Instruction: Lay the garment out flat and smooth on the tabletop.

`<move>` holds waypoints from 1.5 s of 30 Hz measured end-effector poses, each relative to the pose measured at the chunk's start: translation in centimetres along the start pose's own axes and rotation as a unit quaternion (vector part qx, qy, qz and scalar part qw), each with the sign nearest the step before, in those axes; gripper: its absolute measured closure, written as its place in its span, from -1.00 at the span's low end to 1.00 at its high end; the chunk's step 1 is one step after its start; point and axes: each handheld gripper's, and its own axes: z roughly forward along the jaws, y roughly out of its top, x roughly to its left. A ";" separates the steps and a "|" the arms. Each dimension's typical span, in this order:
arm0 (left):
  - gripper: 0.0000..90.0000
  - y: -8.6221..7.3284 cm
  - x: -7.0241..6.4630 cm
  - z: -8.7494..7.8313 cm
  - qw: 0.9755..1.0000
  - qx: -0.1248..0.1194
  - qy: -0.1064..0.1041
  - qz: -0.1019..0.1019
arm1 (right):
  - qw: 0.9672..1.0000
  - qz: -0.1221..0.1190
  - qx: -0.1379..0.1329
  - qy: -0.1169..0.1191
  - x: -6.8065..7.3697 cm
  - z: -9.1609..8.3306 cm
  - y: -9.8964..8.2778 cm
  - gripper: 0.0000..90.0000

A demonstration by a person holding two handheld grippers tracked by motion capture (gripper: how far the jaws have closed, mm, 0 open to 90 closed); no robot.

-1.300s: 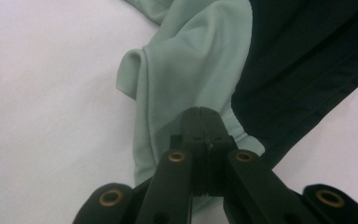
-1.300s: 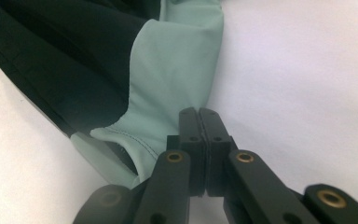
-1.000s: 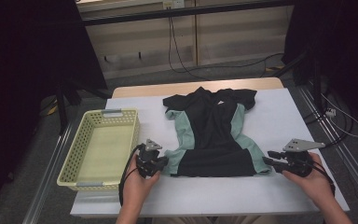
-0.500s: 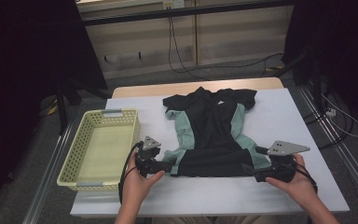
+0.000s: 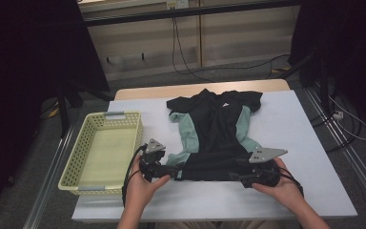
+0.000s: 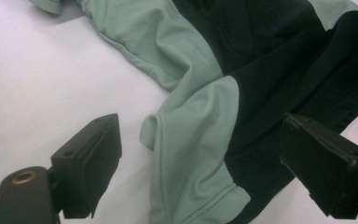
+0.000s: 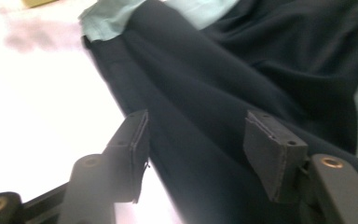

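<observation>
Left gripper (image 5: 167,171): your jaws have just opened wide; the shirt's green hem corner lies between them, unpressed.
Right gripper (image 5: 242,175): your jaws, just closing, stand apart over the black hem fold.
Shirt (image 5: 218,129): flat on the table (image 5: 310,157), collar away from you.
Basket (image 5: 102,148): just left of the left gripper.

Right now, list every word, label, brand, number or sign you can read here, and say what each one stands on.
None can be read.
Shirt: plain black and pale green panels, no print or tag showing in the high view or in either gripper view.
Basket: plain yellow mesh, no label.
Table: bare white surface, no marking.
Left gripper and right gripper: black jaws and grey plates, no lettering visible.
</observation>
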 end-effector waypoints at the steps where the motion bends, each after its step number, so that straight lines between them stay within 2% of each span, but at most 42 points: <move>1: -0.71 0.0 0.0 0.0 1.000 0.000 -0.001 -0.001 | 1.000 -0.004 0.007 0.008 0.2 0.3 0.0 0.02; 5: -0.72 0.0 0.1 -0.1 1.000 -0.002 -0.001 -0.001 | 0.999 -0.028 0.032 0.009 0.9 1.4 0.2 0.07; 10: -0.76 0.0 0.2 -0.1 1.000 0.000 0.000 -0.002 | 0.999 -0.030 0.035 0.014 1.5 2.2 0.5 0.10; 15: -0.78 0.0 0.1 -0.1 1.000 -0.005 -0.010 -0.010 | 0.997 -0.041 0.059 0.012 1.7 2.9 0.4 0.12; 21: -0.80 0.0 0.2 -0.1 1.000 -0.005 -0.011 -0.013 | 0.996 -0.060 0.062 0.002 1.9 3.0 0.4 0.16; 24: -0.80 0.0 0.2 -0.1 1.000 -0.005 -0.010 -0.013 | 0.996 -0.059 0.062 0.002 1.9 3.0 0.4 0.21; 33: -0.79 0.0 0.3 -0.1 1.000 -0.002 -0.006 -0.012 | 0.996 -0.061 0.063 -0.004 1.8 3.0 0.5 0.54; 38: -0.72 -0.2 0.1 0.1 1.000 -0.005 0.006 0.003 | 0.996 -0.066 0.064 -0.003 1.8 3.0 0.5 0.72; 40: -0.72 -0.2 0.1 0.3 1.000 -0.002 0.006 0.002 | 0.996 -0.066 0.065 -0.005 1.7 2.9 0.5 0.83; 45: -0.70 -0.4 0.3 0.3 1.000 0.000 0.012 0.002 | 0.996 -0.062 0.069 0.009 1.4 2.4 0.5 0.91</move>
